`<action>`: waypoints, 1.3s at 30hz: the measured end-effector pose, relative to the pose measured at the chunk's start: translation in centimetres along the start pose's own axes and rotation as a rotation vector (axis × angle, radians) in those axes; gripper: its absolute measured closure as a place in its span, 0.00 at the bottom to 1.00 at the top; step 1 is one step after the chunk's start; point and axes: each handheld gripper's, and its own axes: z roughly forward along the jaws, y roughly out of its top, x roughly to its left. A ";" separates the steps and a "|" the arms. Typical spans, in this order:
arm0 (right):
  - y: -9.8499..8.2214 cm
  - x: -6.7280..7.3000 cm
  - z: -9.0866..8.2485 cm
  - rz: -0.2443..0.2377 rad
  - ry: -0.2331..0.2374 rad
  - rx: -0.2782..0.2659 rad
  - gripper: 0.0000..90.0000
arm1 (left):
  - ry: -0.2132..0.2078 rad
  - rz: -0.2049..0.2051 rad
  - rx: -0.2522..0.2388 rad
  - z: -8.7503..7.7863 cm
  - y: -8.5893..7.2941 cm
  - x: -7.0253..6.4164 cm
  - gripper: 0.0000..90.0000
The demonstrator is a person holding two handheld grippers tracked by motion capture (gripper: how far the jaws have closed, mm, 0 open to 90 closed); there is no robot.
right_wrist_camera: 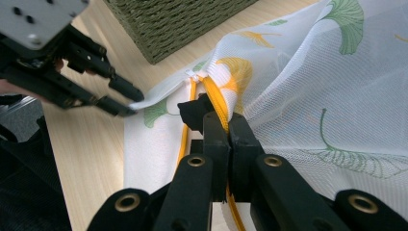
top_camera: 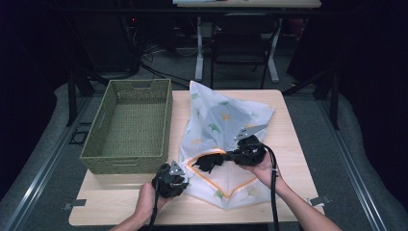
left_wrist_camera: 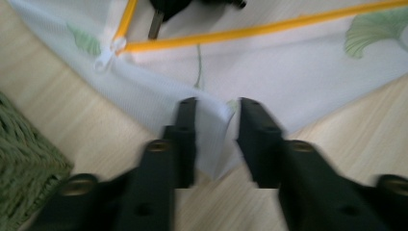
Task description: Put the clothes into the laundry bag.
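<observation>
A white mesh laundry bag [top_camera: 216,120] printed with ginkgo leaves lies on the wooden table [top_camera: 288,125]. Its orange zipper edge [top_camera: 211,154] gapes, and a black garment [top_camera: 207,163] shows in the mouth. My right gripper [top_camera: 226,156] is shut on that orange edge [right_wrist_camera: 219,103], lifting it, with a bit of black cloth [right_wrist_camera: 192,113] beside its jaws. My left gripper [top_camera: 186,176] is at the bag's near left corner. Its jaws [left_wrist_camera: 214,108] stand apart with the mesh corner [left_wrist_camera: 214,130] between them, not pinched. The white zipper pull [left_wrist_camera: 107,57] lies just beyond.
A green woven basket [top_camera: 139,83] stands on the table's left half, close to the bag and to my left gripper [right_wrist_camera: 130,98]. Bare tabletop runs along the front edge and the right side. Chairs and desk legs stand in the dark beyond the table.
</observation>
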 end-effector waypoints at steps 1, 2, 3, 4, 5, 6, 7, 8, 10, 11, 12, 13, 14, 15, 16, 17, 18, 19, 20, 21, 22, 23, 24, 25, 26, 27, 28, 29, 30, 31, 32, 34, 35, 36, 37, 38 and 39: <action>0.1 0.0 0.0 -0.009 -0.001 0.000 0.98 | 0.015 0.008 -0.031 -0.2 0.6 -0.2 0.61; 0.2 0.1 0.0 -0.006 0.001 -0.001 0.98 | 0.027 0.016 -0.054 -0.3 1.3 -0.3 0.54; 0.3 0.1 0.0 -0.009 0.003 0.000 0.98 | 0.030 0.013 -0.077 -0.2 2.1 -0.2 0.49; 0.3 0.2 0.0 -0.007 0.002 0.001 0.98 | 0.047 0.009 -0.104 -0.1 2.9 -0.1 0.46; 0.4 0.2 0.1 -0.009 0.003 0.002 0.98 | 0.061 0.007 -0.128 0.1 3.8 -0.1 0.43; 0.5 0.3 0.1 -0.010 0.003 0.004 0.98 | 0.068 0.005 -0.153 0.3 4.6 0.0 0.42; 0.5 0.4 0.1 -0.009 0.002 0.002 0.98 | 0.083 0.008 -0.167 0.5 5.2 0.1 0.41; 0.5 0.4 0.1 -0.008 0.003 0.002 0.98 | 0.098 0.006 -0.187 0.9 6.0 0.2 0.39; 0.4 0.3 0.0 -0.006 0.002 -0.003 0.98 | 0.116 0.014 -0.192 1.6 7.1 0.4 0.38; 0.4 0.3 -0.1 -0.006 0.000 -0.006 0.98 | 0.132 0.028 -0.189 2.0 7.4 0.5 0.37; 0.4 0.3 -0.2 -0.003 -0.001 -0.007 0.98 | 0.155 0.036 -0.190 2.3 7.6 0.5 0.39; 0.4 0.2 -0.2 -0.001 0.002 -0.007 0.98 | 0.160 0.053 -0.179 2.6 7.8 0.6 0.45; 0.4 0.2 -0.2 -0.001 0.003 -0.009 0.98 | 0.161 0.053 -0.179 2.8 7.8 0.8 0.50; 0.4 0.1 -0.2 -0.002 0.004 -0.008 0.98 | 0.163 0.059 -0.175 2.8 7.8 0.9 0.57; 0.3 0.1 -0.2 -0.005 0.006 -0.006 0.98 | 0.155 0.067 -0.173 2.9 7.8 0.9 0.63; 0.3 0.1 -0.2 -0.003 0.008 -0.004 0.98 | 0.150 0.074 -0.170 2.8 7.7 0.9 0.71; 0.3 0.1 -0.2 -0.003 0.010 0.000 0.98 | 0.152 0.098 -0.166 2.7 7.7 0.9 0.79; 0.3 0.0 -0.1 -0.006 0.012 0.000 0.98 | 0.156 0.116 -0.169 2.7 7.6 0.8 0.87; 0.3 -0.1 -0.1 -0.002 0.015 0.001 0.98 | 0.161 0.136 -0.162 2.5 7.6 0.7 0.92; 0.3 -0.1 0.0 -0.002 0.014 0.003 0.98 | 0.160 0.150 -0.156 2.4 7.5 0.8 0.96; 0.3 -0.1 0.0 0.002 0.015 0.004 0.98 | 0.149 0.151 -0.154 2.2 7.5 0.9 0.97; 0.3 0.0 0.0 0.003 0.018 0.004 0.98 | 0.144 0.139 -0.163 2.2 7.4 1.0 0.98; 0.3 0.0 0.0 0.002 0.020 0.004 0.98 | 0.133 0.137 -0.162 2.0 7.4 1.0 0.98; 0.3 0.0 0.0 0.004 0.025 0.003 0.98 | 0.132 0.138 -0.162 1.8 7.3 1.0 0.98; 0.2 0.0 0.0 0.006 0.026 0.003 0.98 | 0.128 0.143 -0.163 1.6 7.2 1.1 0.98; 0.2 0.0 0.0 0.006 0.029 0.003 0.98 | 0.123 0.140 -0.168 1.4 7.1 1.0 0.98; 0.2 0.0 0.0 0.007 0.031 0.002 0.98 | 0.121 0.140 -0.170 1.2 7.0 1.0 0.98; 0.2 0.0 0.0 0.005 0.031 0.002 0.98 | 0.119 0.149 -0.173 1.1 6.9 1.0 0.98; 0.3 0.1 0.0 0.001 0.030 0.001 0.98 | 0.116 0.145 -0.179 1.0 6.8 1.0 0.98; 0.3 0.1 0.0 -0.002 0.030 0.001 0.98 | 0.103 0.133 -0.182 0.9 6.7 1.1 0.96; 0.3 0.2 -0.1 -0.007 0.026 0.001 0.98 | 0.108 0.120 -0.187 0.9 6.7 1.2 0.86; 0.4 0.2 -0.1 -0.012 0.023 -0.002 0.98 | 0.099 0.097 -0.192 0.9 6.7 1.3 0.66; 0.4 0.2 -0.2 -0.008 0.022 -0.005 0.98 | 0.106 0.087 -0.191 1.1 6.8 1.3 0.54; 0.4 0.2 -0.3 -0.006 0.022 -0.005 0.98 | 0.114 0.083 -0.202 1.3 6.9 1.3 0.47; 0.4 0.2 -0.4 -0.008 0.019 -0.006 0.98 | 0.121 0.085 -0.204 1.5 7.0 1.3 0.42; 0.5 0.2 -0.4 -0.012 0.016 -0.007 0.98 | 0.121 0.077 -0.204 1.8 7.2 1.2 0.37; 0.5 0.3 -0.5 -0.013 0.014 -0.007 0.98 | 0.121 0.075 -0.201 2.1 7.4 1.2 0.34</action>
